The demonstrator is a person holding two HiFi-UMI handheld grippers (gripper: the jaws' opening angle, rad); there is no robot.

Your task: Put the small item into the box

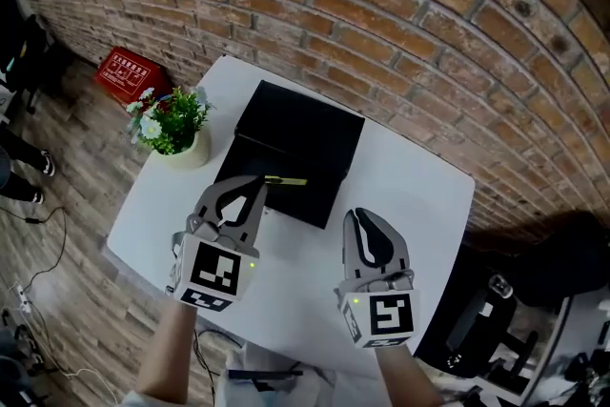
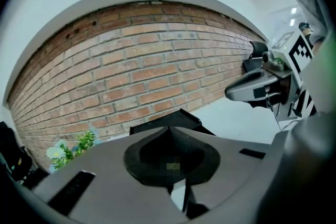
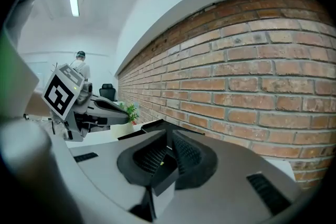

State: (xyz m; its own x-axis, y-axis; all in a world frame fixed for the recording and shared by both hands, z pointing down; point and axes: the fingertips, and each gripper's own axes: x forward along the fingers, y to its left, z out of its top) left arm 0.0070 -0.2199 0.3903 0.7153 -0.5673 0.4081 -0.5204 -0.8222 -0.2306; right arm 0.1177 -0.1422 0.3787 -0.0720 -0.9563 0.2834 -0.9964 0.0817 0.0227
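A black box [image 1: 303,131] lies on the white table [image 1: 419,205], near the brick wall. My left gripper [image 1: 259,182] is at the box's front edge, shut on a thin yellow small item [image 1: 287,181] that sticks out to the right over the box. In the left gripper view the jaws [image 2: 170,136] are closed, with the box [image 2: 167,121] just beyond them. My right gripper [image 1: 363,218] hovers over the table to the right of the box, shut with nothing in it. In the right gripper view its pads [image 3: 186,153] meet, and the box [image 3: 153,126] lies ahead.
A potted plant [image 1: 174,123] with white flowers stands at the table's left corner beside the box. On the wooden floor are a red crate [image 1: 132,74] at the left and black equipment [image 1: 496,319] at the right. A brick wall [image 1: 429,33] runs behind the table.
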